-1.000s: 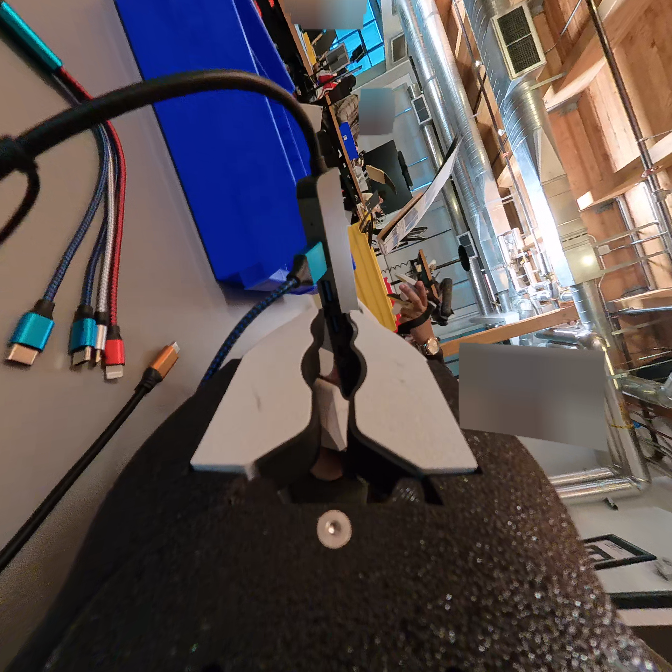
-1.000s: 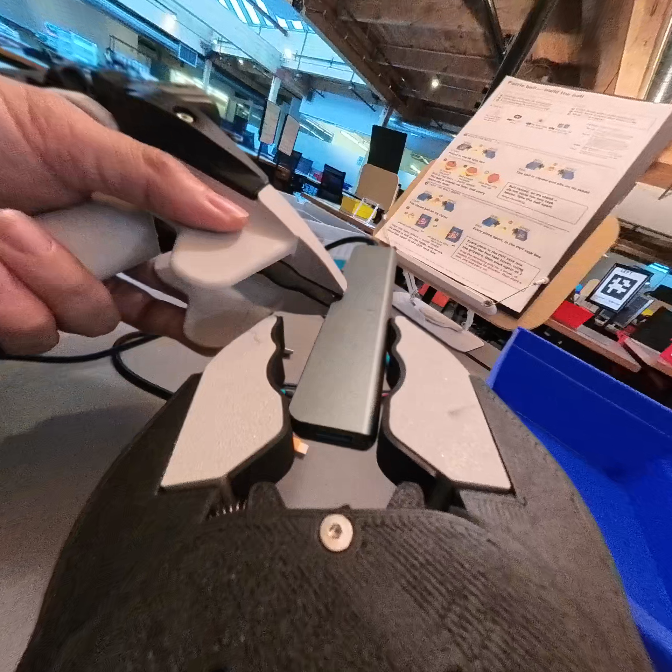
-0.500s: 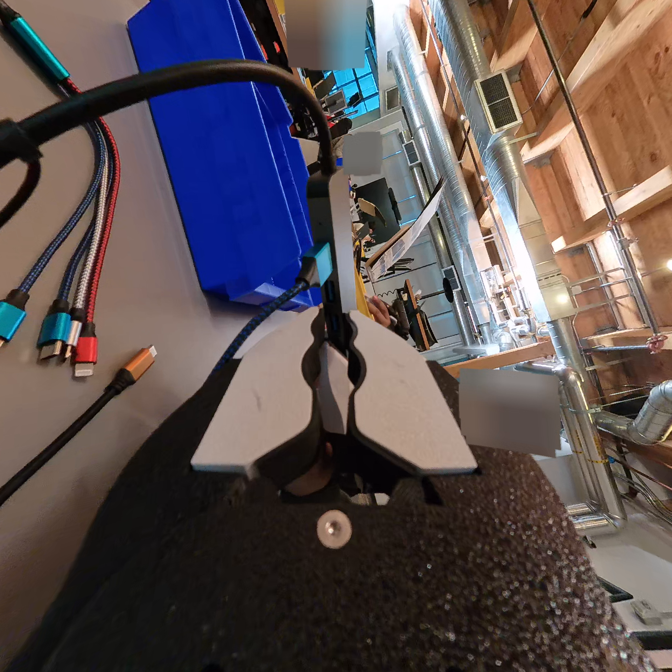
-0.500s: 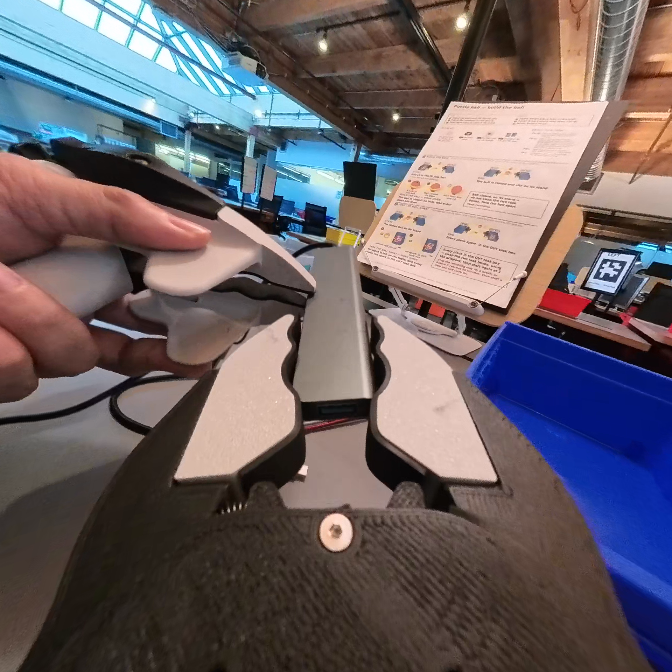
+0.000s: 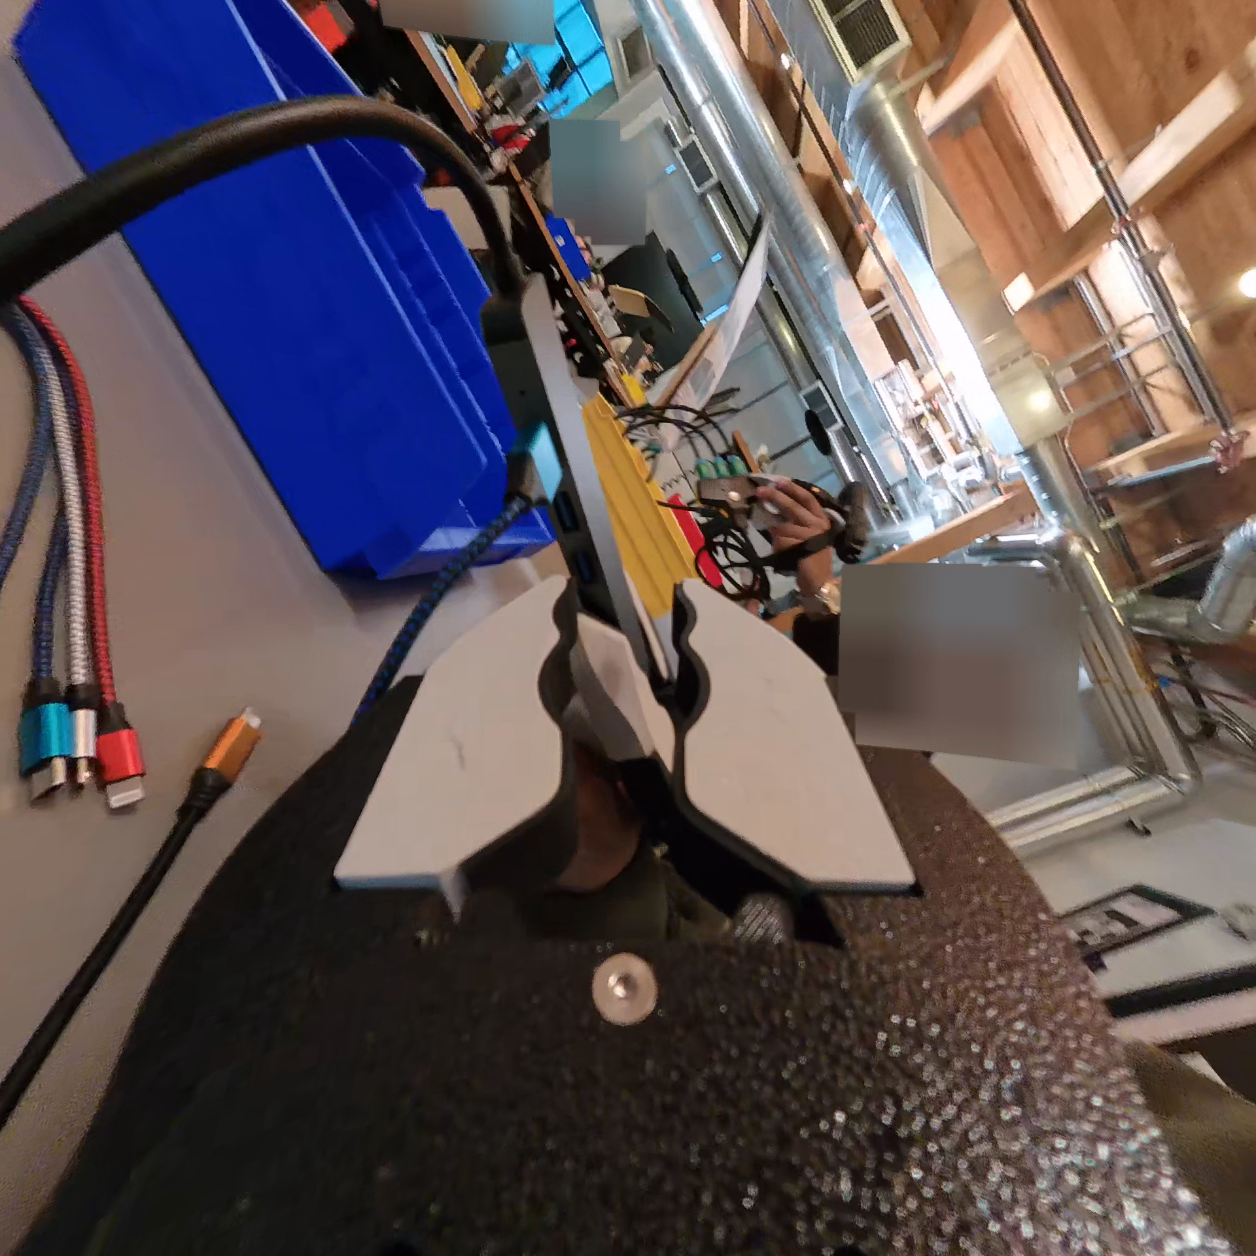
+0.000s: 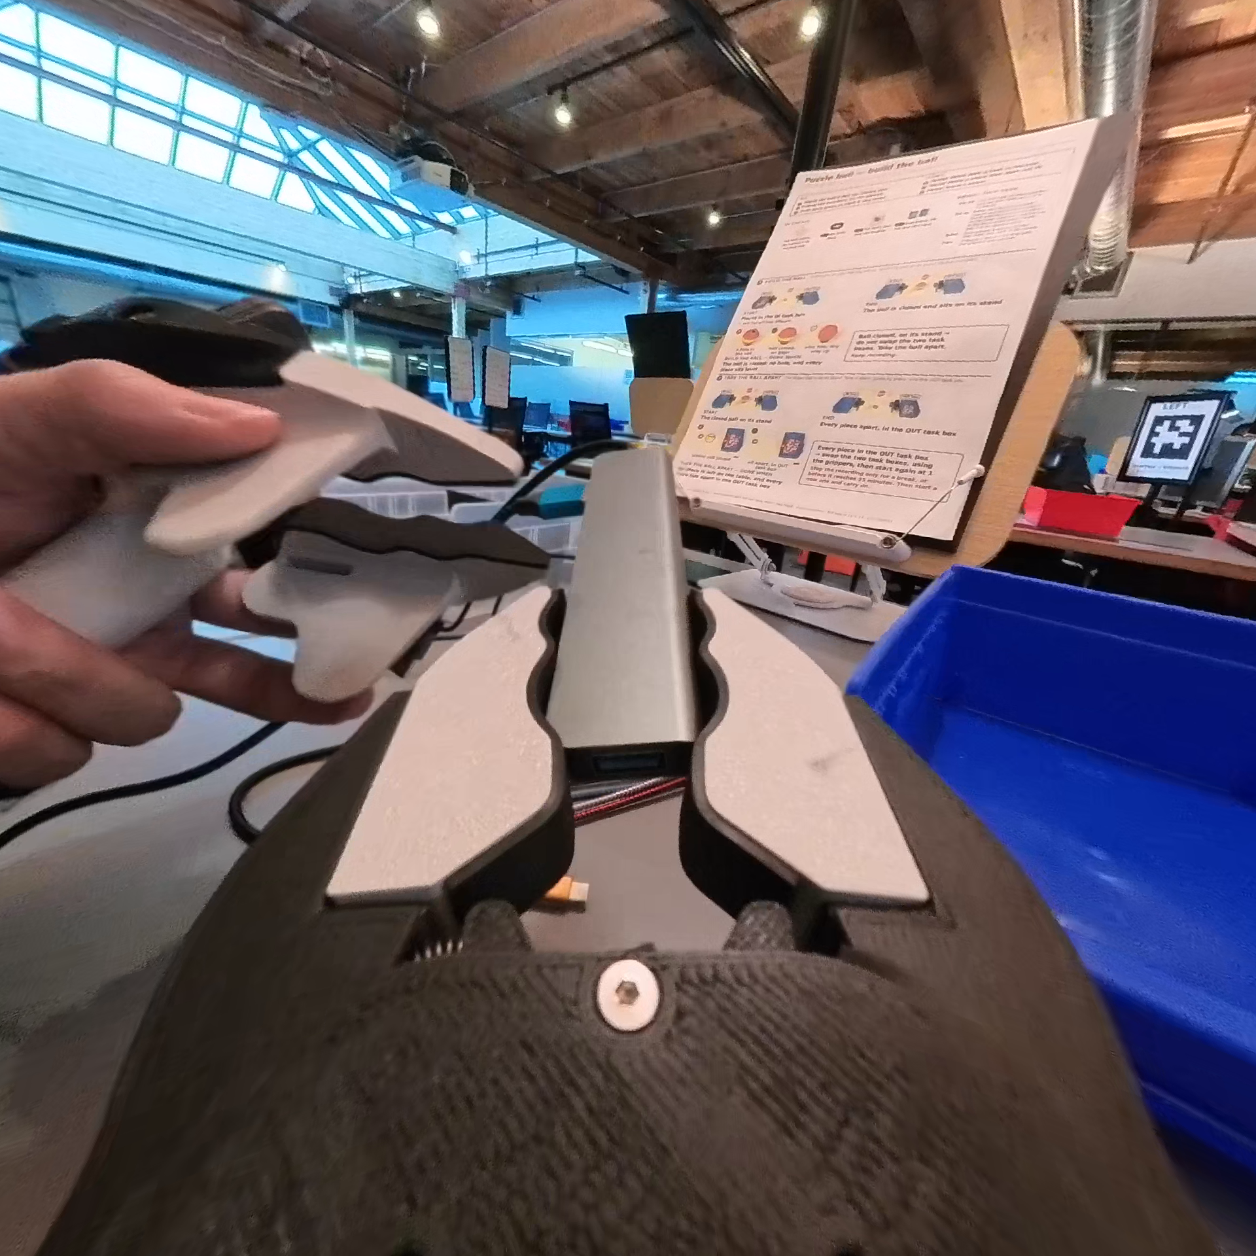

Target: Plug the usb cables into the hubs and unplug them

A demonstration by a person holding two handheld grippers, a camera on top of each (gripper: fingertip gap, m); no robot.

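Observation:
A grey USB hub [image 6: 629, 612] with a black lead is held off the table between the two pads of my right gripper [image 6: 625, 598], which press on its long sides. A teal plug [image 5: 540, 452] on a blue braided cable sits in a side port of the hub [image 5: 578, 435]; it also shows in the right wrist view [image 6: 561, 503]. My left gripper [image 5: 625, 598] is open, with gaps beside the hub's thin edge. In the right wrist view the left gripper [image 6: 527, 516] stands to the hub's left, jaws apart, in a person's hand [image 6: 102, 476].
Loose cables lie on the grey table [image 5: 170, 544]: a teal, silver and red plug bundle [image 5: 81, 734] and an orange-tipped black cable [image 5: 234, 744]. A blue bin [image 5: 272, 306] stands close by, at the right in the right wrist view [image 6: 1087, 747]. An instruction sheet on a stand [image 6: 883, 340] is behind.
My right gripper closed onto the hub's sides. My left gripper, which was shut on the hub's thin edge, has opened and let go of it.

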